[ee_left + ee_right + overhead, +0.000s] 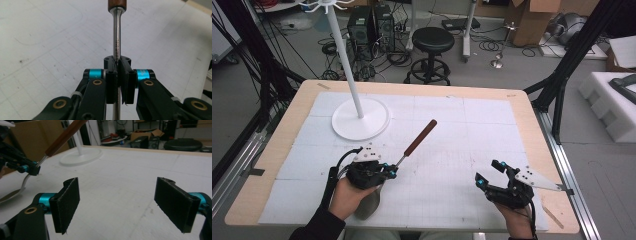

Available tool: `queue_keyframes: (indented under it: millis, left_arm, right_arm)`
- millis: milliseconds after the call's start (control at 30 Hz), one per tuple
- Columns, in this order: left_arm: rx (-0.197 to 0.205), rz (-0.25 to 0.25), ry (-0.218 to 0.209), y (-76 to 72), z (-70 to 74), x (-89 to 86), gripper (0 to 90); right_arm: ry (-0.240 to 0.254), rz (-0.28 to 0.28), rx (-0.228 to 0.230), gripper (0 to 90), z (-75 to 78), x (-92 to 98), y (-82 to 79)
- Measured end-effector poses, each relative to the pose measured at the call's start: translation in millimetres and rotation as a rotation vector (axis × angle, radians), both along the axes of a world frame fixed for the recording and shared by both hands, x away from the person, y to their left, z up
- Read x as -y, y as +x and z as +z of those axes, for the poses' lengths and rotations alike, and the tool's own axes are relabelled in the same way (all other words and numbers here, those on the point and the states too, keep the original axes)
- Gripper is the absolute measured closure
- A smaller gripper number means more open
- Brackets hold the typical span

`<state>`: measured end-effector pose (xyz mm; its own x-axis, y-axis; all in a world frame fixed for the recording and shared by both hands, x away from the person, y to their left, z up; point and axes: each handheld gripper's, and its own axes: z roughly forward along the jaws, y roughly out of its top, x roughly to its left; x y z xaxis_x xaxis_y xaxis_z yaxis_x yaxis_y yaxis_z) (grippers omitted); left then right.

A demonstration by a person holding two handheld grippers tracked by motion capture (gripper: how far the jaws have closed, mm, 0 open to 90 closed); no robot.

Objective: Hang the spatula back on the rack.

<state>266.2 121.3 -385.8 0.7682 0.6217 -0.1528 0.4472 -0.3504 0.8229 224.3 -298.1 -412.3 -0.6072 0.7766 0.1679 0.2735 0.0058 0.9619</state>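
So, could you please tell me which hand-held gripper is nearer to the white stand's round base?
Left. The left hand-held gripper, shut on the spatula, sits just in front of the base; the right hand-held gripper, open, is well off to the base's right.

Lighting is even, diffuse and overhead; the white gridded table mat [452, 150] reads bright without hard glare. Shadows are soft and faint. The high view is low-resolution and slightly soft. In the gripper views, the near black jaws are blurred, and the background beyond the table is dim.
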Motion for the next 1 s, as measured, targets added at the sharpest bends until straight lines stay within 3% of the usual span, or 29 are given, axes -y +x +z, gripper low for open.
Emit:
queue_keyframes:
  millis: [233, 400, 567, 733, 1000]
  left_arm:
    - [0.076, -0.012, -0.093, -8.3, 16.3, -16.6, 84.2]
    - [0.128, -0.086, -0.157, -12.5, 19.4, -19.0, 84.2]
    - [0.171, -0.145, -0.211, -16.9, 19.2, -15.5, 84.1]
    - [0.202, -0.183, -0.243, -19.5, 21.4, -12.6, 84.1]
    - [0.229, -0.232, -0.267, -25.0, 30.4, -5.7, 84.1]
  right_arm:
    - [0.000, 0.064, 0.010, 19.7, 7.6, -14.8, 2.4]
    - [-0.008, 0.129, 0.022, 19.6, 20.3, -29.9, 10.6]
    - [0.039, 0.241, 0.052, 19.7, 38.8, -49.3, 17.3]
    - [0.094, 0.373, 0.079, 19.9, 57.9, -71.4, 22.0]
    - [0.107, 0.502, 0.127, 20.1, 95.6, -104.0, 33.6]
